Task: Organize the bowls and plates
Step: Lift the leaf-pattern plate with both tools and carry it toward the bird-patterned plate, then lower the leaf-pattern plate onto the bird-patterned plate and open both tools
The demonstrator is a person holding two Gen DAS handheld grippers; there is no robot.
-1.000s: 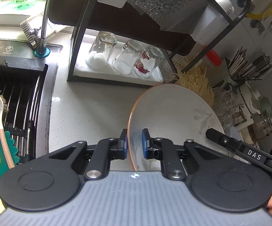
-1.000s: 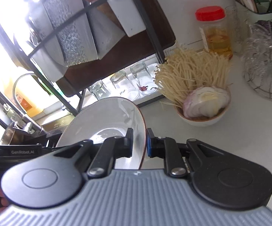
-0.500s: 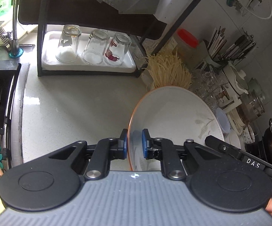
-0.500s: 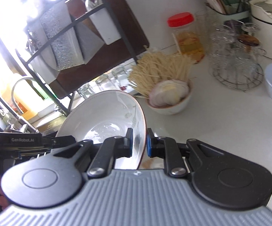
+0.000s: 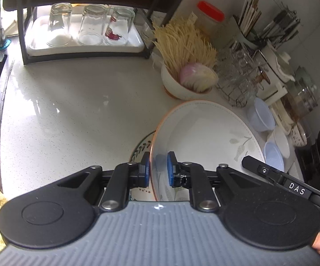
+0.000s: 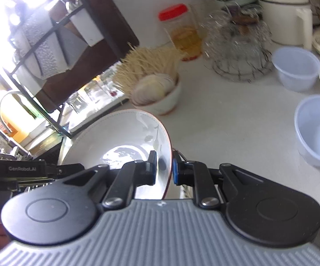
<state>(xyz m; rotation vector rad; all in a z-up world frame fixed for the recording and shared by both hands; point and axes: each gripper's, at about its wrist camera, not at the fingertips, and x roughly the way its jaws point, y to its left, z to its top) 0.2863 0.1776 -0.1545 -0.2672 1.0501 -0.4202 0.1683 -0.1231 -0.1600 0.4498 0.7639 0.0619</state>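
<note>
The left hand-held gripper (image 5: 157,168) pinches the near rim of a large white bowl (image 5: 204,137) with an orange edge and a leaf pattern, one pad inside and one outside. The right hand-held gripper (image 6: 163,168) pinches the opposite rim of that bowl (image 6: 124,137) the same way, so the bowl hangs between the two, clear of the worktop (image 5: 71,102).

Just under the left hand-held gripper's pads lies a patterned plate (image 5: 141,148), mostly hidden by the bowl. Ahead of both stands a small bowl of noodles and a sliced onion (image 5: 188,75). To the right of the right hand-held gripper sit translucent plastic bowls (image 6: 317,130), and farther ahead a red-capped jar (image 6: 182,33) and a wire basket of glassware (image 6: 237,44).

The grip rests on thin rim edges only. If either hand tilts or the two drift apart, the smooth ceramic could slip from the pads and strike the plate below. Lowering it off-centre could also chip the plate or knock the noodle bowl.
</note>
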